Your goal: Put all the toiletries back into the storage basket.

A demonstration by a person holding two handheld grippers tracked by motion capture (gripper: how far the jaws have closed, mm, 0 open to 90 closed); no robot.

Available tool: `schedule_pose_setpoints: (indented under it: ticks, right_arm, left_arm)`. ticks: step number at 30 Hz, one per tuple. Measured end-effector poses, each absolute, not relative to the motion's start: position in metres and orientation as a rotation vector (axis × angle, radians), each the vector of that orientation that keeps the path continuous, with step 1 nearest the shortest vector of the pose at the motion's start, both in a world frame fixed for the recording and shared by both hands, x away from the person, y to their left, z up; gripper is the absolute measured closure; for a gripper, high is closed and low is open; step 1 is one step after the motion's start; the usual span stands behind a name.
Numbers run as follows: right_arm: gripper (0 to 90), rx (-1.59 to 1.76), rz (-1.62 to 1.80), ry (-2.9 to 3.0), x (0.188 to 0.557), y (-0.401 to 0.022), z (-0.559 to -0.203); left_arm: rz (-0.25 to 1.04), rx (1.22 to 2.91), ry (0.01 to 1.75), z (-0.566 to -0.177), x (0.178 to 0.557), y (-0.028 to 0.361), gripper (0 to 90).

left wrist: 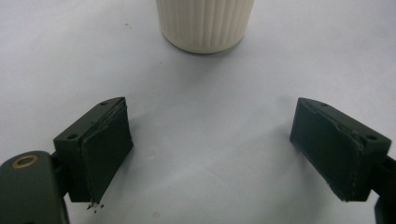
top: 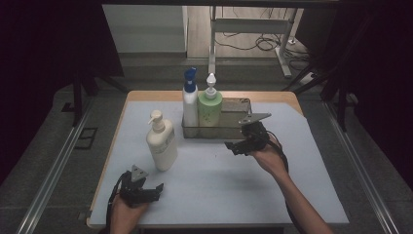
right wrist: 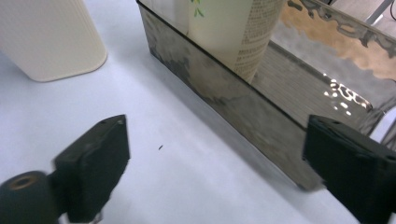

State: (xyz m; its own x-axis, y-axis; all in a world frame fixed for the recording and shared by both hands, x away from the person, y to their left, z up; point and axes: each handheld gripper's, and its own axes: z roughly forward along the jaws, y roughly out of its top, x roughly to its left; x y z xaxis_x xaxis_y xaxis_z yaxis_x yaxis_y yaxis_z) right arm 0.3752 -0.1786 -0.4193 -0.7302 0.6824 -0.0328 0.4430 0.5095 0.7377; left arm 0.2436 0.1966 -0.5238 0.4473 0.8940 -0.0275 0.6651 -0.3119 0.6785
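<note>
Item: metal tray [top: 242, 105], set on the table [top: 214, 180] just beyond the right tongs [top: 233, 146]. Two bottles are held upright in its left part: a white bottle with blue cap [top: 190, 100] and, touching its right side, a green pump bottle [top: 210, 105]. The tray's near wall [right wrist: 224, 93] is seen directly ahead of the right tongs, the green bottle's base [right wrist: 233, 32] behind it.

Item: cream pump bottle [top: 161, 141], upright on the table, ahead of the left tongs [top: 155, 189] and apart from them; its ribbed base [left wrist: 205, 23] is seen beyond the spread jaws.

Left tongs: released, nothing between them. Right tongs: released, jaws wide, nothing grasped.
</note>
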Motion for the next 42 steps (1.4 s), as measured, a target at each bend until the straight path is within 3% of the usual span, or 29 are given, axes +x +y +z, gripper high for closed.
schedule_pose_setpoints:
  ticks: [7,18,42]
  right_arm:
    - [0.8,0.952,1.032,2.426,0.361,-0.195,-0.420]
    - [0.0,0.960,1.042,2.412,0.340,-0.220,-0.421]
    - [0.0,1.054,1.059,2.400,0.306,-0.253,-0.474]
  left_arm:
    - [0.475,2.079,1.300,-0.524,0.244,0.197,12.0]
    - [0.477,2.078,1.300,-0.524,0.244,0.197,12.0]
    - [0.476,2.077,1.301,-0.524,0.244,0.196,12.0]
